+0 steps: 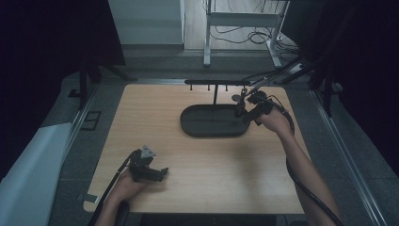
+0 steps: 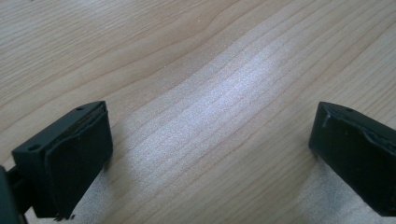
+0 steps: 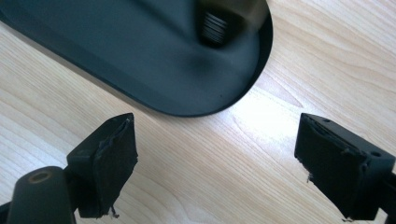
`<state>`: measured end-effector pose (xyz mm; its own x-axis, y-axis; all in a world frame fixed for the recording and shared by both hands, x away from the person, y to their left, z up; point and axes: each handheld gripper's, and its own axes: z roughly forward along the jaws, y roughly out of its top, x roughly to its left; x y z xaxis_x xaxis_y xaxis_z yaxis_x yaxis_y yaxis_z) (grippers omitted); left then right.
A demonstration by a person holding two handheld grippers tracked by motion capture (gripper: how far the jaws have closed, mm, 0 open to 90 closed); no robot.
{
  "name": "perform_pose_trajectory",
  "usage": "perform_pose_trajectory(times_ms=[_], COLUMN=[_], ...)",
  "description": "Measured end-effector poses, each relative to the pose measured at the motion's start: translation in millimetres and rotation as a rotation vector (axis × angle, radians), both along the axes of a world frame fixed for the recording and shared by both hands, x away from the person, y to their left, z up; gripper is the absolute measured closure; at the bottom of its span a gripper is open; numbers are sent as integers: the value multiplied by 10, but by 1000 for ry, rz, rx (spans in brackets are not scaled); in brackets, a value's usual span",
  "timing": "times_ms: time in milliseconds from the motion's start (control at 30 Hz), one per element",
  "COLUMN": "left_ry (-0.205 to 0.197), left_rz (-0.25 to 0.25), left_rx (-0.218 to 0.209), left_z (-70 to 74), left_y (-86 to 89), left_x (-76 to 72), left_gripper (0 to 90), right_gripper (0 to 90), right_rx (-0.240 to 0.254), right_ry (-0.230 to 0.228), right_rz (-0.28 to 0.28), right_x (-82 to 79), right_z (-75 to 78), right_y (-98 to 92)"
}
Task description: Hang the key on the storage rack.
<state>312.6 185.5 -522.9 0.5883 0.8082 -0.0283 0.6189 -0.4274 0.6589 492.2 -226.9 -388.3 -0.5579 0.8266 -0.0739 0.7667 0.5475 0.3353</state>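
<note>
**A:** Left gripper point(image 1: 162, 172) sits nearest, well short of the tray point(image 1: 207, 131), jaws spread over bare table point(image 1: 211, 183), nothing between them.

**B:** And the right gripper point(image 3: 215, 163)?

**A:** Just off the tray's right end, jaws spread too, pinching nothing. A small ribbed piece point(image 3: 215, 25), blurred, seems to lie inside that end.

**B:** So it's delivered?

**A:** Looks so. Whether it belongs on the rack point(image 1: 215, 83) behind the tray, I can't tell.

Dark oval tray point(image 1: 207, 129), shallow with a low raised rim, flat on the table toward the far edge, right of centre. Thin black post rising behind it with a horizontal bar point(image 1: 216, 82) bearing small hooks. Blurred ribbed metallic object point(image 3: 215, 25) standing inside the tray's right end.
</note>
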Motion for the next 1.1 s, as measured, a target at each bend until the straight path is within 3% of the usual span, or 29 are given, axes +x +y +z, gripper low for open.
perform_pose_trajectory(times_ms=[633, 1100], left_ry=[-1, 0], left_rz=[4, 3], left_rx=[-5, -4], left_z=[-2, 0], left_y=[-4, -3], left_x=[-1, -1], left_gripper=[0, 0], right_gripper=[135, 135], right_rx=[1, 16], right_ry=[-7, -1], right_rz=[24, 64], right_x=[-181, -454], right_z=[31, -6], right_y=[-116, -176])
